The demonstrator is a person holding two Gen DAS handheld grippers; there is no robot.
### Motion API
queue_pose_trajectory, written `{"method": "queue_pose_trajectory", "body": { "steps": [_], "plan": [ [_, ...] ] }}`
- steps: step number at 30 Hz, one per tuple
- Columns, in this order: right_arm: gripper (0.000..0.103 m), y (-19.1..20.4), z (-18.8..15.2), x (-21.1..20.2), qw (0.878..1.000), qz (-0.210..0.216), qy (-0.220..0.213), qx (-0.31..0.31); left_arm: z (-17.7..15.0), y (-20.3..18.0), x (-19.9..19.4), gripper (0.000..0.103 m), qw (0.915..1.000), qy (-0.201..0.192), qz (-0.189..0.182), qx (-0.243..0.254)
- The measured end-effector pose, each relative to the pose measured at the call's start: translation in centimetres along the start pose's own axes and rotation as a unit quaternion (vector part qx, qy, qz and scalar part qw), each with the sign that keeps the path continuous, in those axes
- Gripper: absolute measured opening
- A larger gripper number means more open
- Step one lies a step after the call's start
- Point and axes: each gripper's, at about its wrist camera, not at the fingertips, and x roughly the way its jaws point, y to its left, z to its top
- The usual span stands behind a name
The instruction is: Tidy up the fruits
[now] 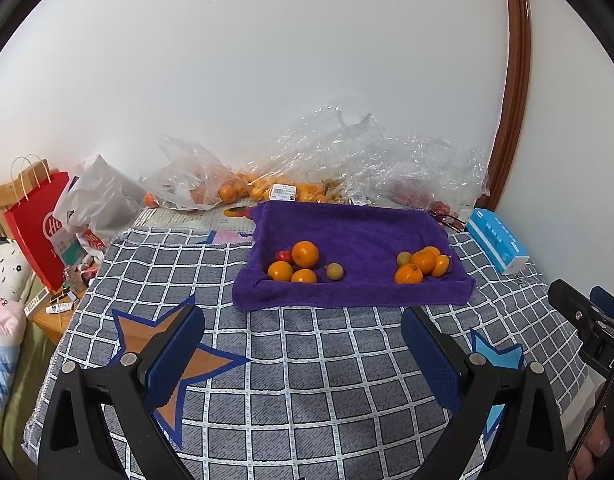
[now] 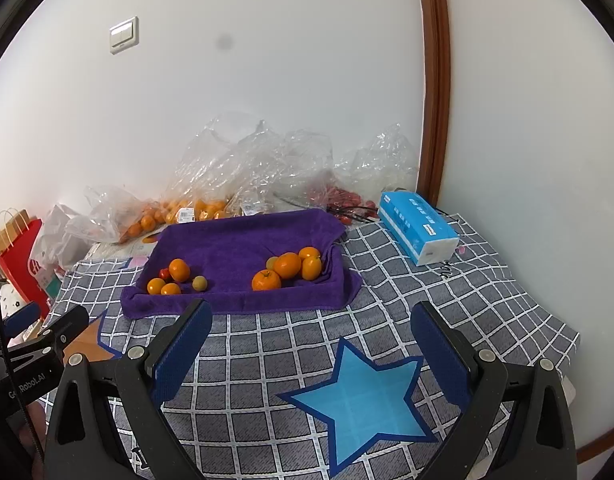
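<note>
A purple towel (image 1: 359, 232) (image 2: 243, 244) lies on the checked cloth and holds two fruit groups. The left group (image 1: 297, 266) (image 2: 173, 278) has three oranges, a small red fruit and a yellow-green one. The right group (image 1: 423, 264) (image 2: 291, 268) has several oranges and one yellow-green fruit. My left gripper (image 1: 303, 344) is open and empty, hovering in front of the towel. My right gripper (image 2: 311, 340) is open and empty, also short of the towel's front edge. The right gripper also shows at the right edge of the left wrist view (image 1: 587, 320).
Clear plastic bags of oranges (image 1: 243, 188) (image 2: 187, 208) and red fruits (image 2: 347, 198) lie against the wall behind the towel. A blue tissue pack (image 1: 497, 240) (image 2: 417, 228) sits to the right. A red paper bag (image 1: 35, 224) stands left. The wall is close on the right.
</note>
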Motion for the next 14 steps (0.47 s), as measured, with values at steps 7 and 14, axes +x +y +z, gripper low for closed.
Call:
{"method": "queue_pose_trajectory", "body": {
  "steps": [7,14],
  "plan": [
    [0.099,-0.02,-0.03,-0.05,1.000,0.000,-0.001,0.000,0.11,-0.18,-0.19,0.099,1.0000,-0.002,-0.001,0.004],
    [0.099,-0.22,-0.10,-0.45,1.000,0.001,-0.003,0.004,0.21,-0.32,-0.47,0.100,1.0000,-0.008,-0.001,0.005]
  ]
}}
